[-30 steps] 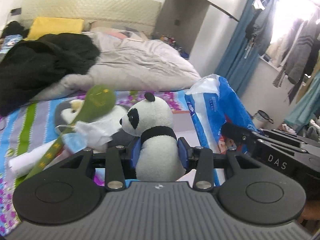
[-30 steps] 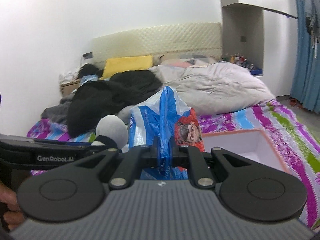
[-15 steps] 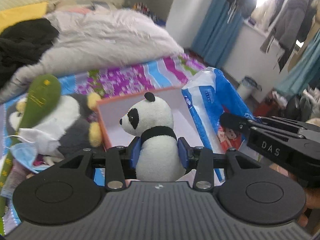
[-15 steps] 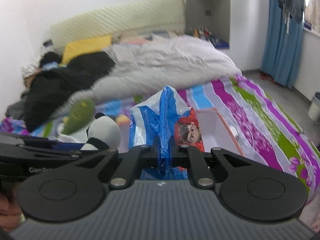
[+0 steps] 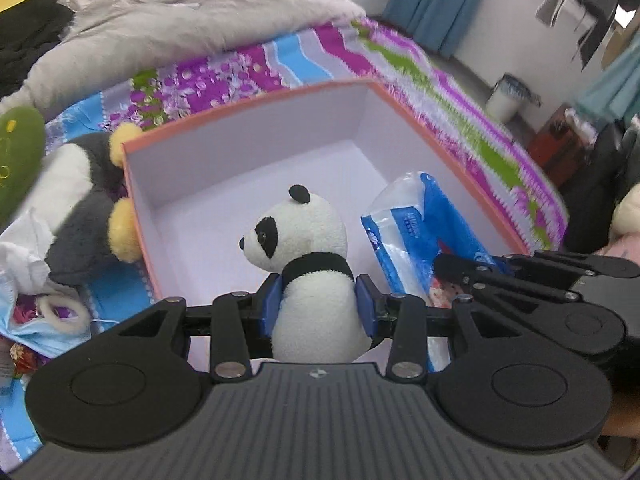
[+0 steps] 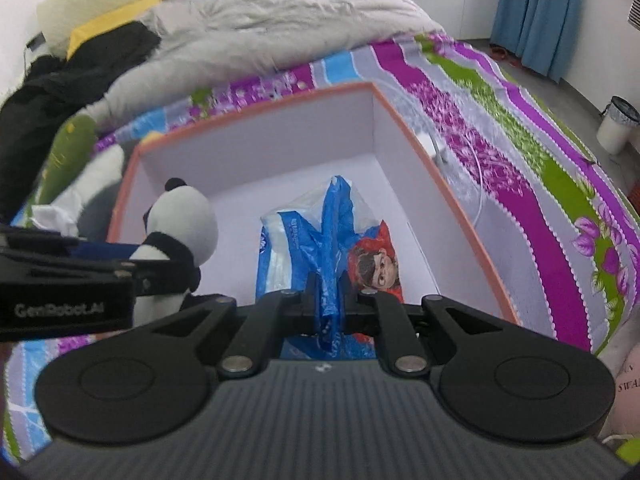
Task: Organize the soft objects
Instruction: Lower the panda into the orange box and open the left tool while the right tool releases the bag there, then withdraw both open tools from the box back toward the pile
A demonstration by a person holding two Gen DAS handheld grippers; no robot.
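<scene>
My left gripper [image 5: 319,304] is shut on a small panda plush [image 5: 304,240] and holds it upright over the open orange-rimmed box [image 5: 248,100] with a white inside. My right gripper [image 6: 329,302] is shut on the neck of a blue and white plastic bag [image 6: 316,240] with a cartoon face, hanging inside the same box [image 6: 448,196]. The bag shows in the left wrist view [image 5: 416,228] to the right of the panda. The panda shows in the right wrist view [image 6: 180,220] at the box's left side.
A grey and white plush with yellow paws [image 5: 76,196], a green plush [image 5: 16,156], a blue face mask and crumpled tissue [image 5: 28,264] lie left of the box on the striped bedspread [image 6: 520,140]. A grey duvet [image 6: 280,20] and black clothes [image 6: 60,80] lie behind. A white bin [image 6: 616,124] stands on the floor.
Both grippers tilted down and moved over the box. The panda and the bag now hang inside its walls; earlier they were held up facing the bed.
</scene>
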